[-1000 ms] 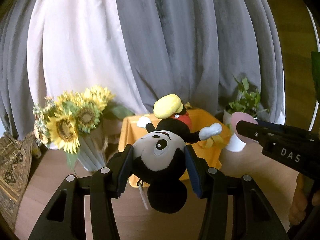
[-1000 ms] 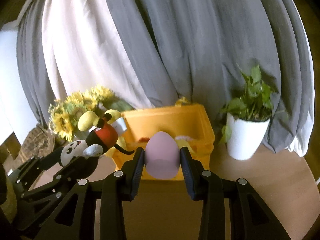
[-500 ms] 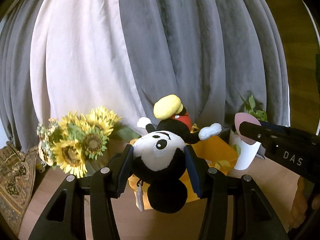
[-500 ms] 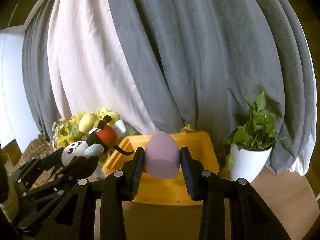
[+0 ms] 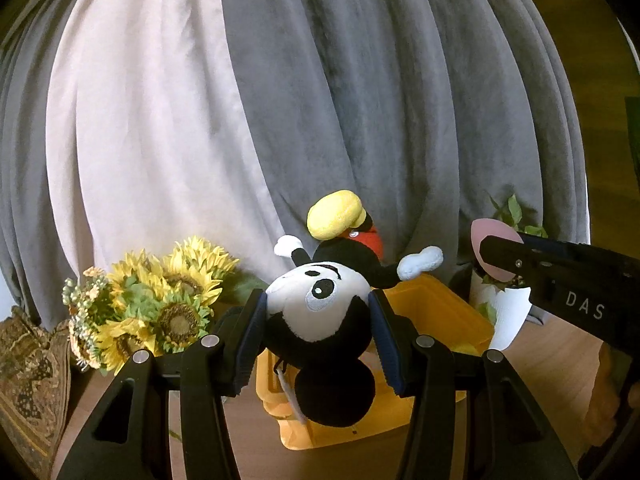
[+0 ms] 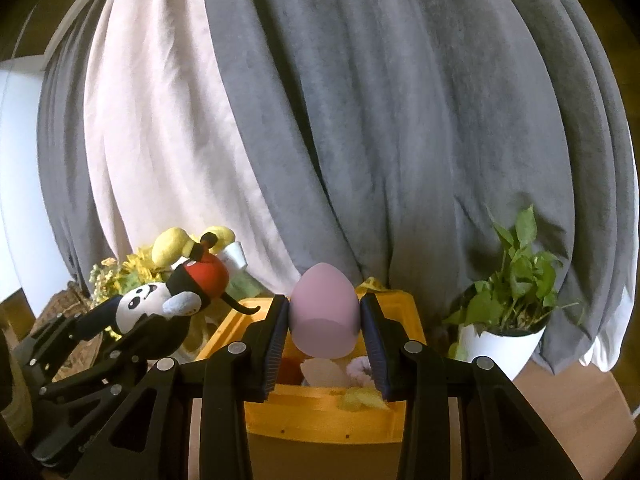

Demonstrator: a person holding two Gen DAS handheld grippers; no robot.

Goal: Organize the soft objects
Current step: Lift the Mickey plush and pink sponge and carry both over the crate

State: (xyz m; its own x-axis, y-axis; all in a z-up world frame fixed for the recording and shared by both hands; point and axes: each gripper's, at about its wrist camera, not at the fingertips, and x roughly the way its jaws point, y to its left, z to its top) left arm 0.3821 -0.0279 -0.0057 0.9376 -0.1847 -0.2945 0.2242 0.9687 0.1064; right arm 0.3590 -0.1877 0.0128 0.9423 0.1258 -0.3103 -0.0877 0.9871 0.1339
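My left gripper (image 5: 316,312) is shut on the head of a black-and-white mouse plush (image 5: 320,312) with red shorts and yellow shoes, held upside down in the air. A pink egg-shaped soft toy (image 6: 323,316) sits squeezed between the pads of my right gripper (image 6: 324,320). Both hover over the near side of a yellow bin (image 6: 320,416) that holds several soft items. In the right wrist view the left gripper (image 6: 132,320) with the mouse plush (image 6: 172,300) shows at the left. The pink egg (image 5: 490,248) in the right gripper (image 5: 560,276) shows at the left wrist view's right edge, beyond the yellow bin (image 5: 432,312).
Grey and white curtains (image 6: 320,120) hang behind. A sunflower bouquet (image 5: 160,304) stands left of the bin and a potted green plant in a white pot (image 6: 508,320) to its right. A patterned woven item (image 5: 28,372) lies at the far left on the wooden floor.
Both grippers have risen and tilted upward with their toys still held; the bin, flowers and plant have slid lower in both views, and the bin looks nearer.
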